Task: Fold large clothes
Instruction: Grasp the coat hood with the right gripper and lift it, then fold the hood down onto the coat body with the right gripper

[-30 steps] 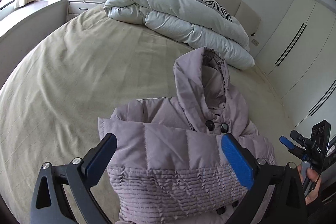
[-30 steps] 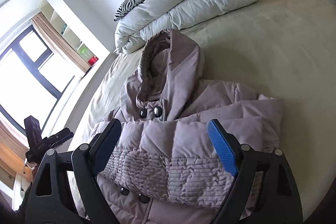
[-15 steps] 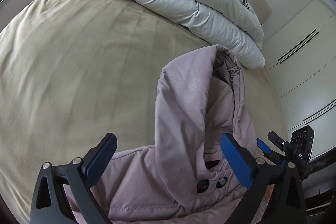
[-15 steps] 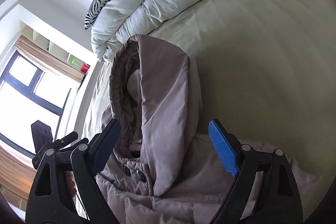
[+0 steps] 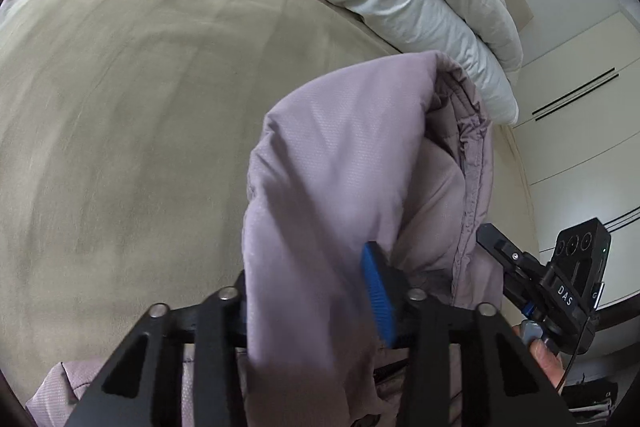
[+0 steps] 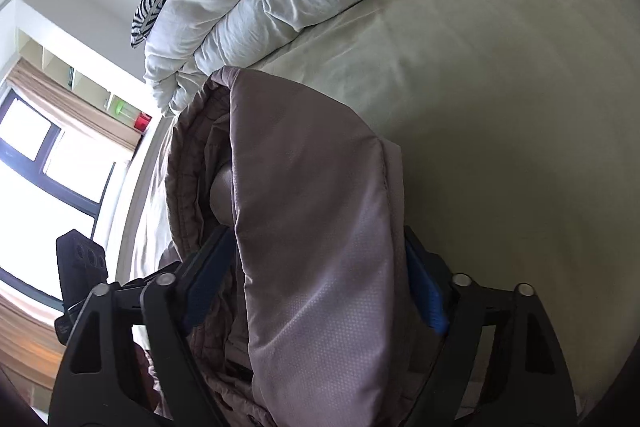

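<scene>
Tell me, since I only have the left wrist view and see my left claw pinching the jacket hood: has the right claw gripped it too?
Observer: No. The right claw is open, with its blue pads on either side of the hood.
Operator: Which part sits between them?
Observer: The smooth outer panel. The ruffled hood rim runs down toward its left finger.
Operator: What's past the bed on that side?
Observer: A bright window with a curtain above it.
</scene>
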A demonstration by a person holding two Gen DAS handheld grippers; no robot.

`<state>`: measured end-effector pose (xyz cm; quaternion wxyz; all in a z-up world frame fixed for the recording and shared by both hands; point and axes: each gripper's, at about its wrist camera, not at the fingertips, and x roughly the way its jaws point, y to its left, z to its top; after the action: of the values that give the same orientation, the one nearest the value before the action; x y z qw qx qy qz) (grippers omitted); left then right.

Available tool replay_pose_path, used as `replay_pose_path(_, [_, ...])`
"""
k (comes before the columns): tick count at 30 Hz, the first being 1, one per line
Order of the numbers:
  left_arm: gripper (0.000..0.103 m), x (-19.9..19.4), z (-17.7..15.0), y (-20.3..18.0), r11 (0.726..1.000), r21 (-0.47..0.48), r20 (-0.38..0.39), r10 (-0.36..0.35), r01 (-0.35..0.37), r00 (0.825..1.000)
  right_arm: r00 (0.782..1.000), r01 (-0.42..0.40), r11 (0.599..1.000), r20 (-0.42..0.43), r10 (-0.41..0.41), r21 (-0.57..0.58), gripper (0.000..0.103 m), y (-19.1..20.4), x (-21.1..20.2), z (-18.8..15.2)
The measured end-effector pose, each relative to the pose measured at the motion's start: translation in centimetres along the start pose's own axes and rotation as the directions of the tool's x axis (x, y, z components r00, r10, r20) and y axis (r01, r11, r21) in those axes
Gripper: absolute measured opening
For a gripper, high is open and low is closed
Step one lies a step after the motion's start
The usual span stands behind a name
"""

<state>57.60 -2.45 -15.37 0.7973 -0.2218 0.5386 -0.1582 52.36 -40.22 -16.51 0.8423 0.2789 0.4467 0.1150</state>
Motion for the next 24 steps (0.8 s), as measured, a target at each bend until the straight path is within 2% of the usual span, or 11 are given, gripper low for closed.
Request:
replay_pose_path(1, [0.014,-0.3,-0.2,-0.3,1.000,0.010,0.017,-0.011,0.011,1.000,1.000,0.010,1.000,0.003,-0.010,-0.012,0.038,0.4,0.1,0.0])
replay_pose_path(2, [0.011,-0.7,-0.5,-0.6,0.999,0.016,0.036,-0.030,0.030,0.999,1.000,0.008,1.000,0.017,-0.007,-0.017,0.024,0.5,-0.2,-0.1])
replay_pose_path(4, [0.009,-2.2,-1.3,-1.0,0.998,0.031,0.078,-0.062,0.059,0.995,0.998,-0.020,0.999,0.053,0.021,-0.025,0.013,0.7,-1.2,-0.4])
replay_pose_path(5, [0.008,-3.2,-1.7,-1.3,0.997,0.049,0.100,-0.070,0.066,0.992,0.997,-0.031,0.999,0.069,0.034,-0.032,0.011,0.9,-1.9,-0.6])
replay_pose_path(9, [0.007,-7.2,-4.2,-2.8,0.987,0.136,0.158,-0.107,0.085,0.982,0.989,-0.063,0.995,0.127,0.072,-0.077,0.008,1.8,-5.5,-1.9])
replay_pose_path(11, [0.007,-8.7,-5.9,-3.3,0.979,0.160,0.153,-0.150,0.126,0.977,0.983,-0.068,0.990,0.163,0.088,-0.125,0.008,2.8,-8.0,-3.1])
replay_pose_path(14, [0.007,-10.8,-8.9,-3.9,0.969,0.211,0.173,-0.170,0.132,0.970,0.971,-0.086,0.976,0.202,0.128,-0.202,0.008,4.7,-11.8,-5.5])
replay_pose_path(18, [0.007,-13.4,-13.3,-3.9,0.961,0.246,0.234,-0.183,0.124,0.955,0.953,-0.113,0.955,0.242,0.182,-0.273,0.008,6.3,-17.1,-9.8])
replay_pose_path(20, [0.007,-14.8,-15.6,-3.4,0.961,0.233,0.259,-0.211,0.151,0.943,0.946,-0.123,0.951,0.256,0.198,-0.283,0.008,6.5,-19.4,-12.3])
replay_pose_path(24, [0.007,-17.3,-20.6,-3.0,0.955,0.256,0.290,-0.226,0.152,0.930,0.950,-0.129,0.951,0.240,0.200,-0.279,0.008,5.6,-22.1,-17.5])
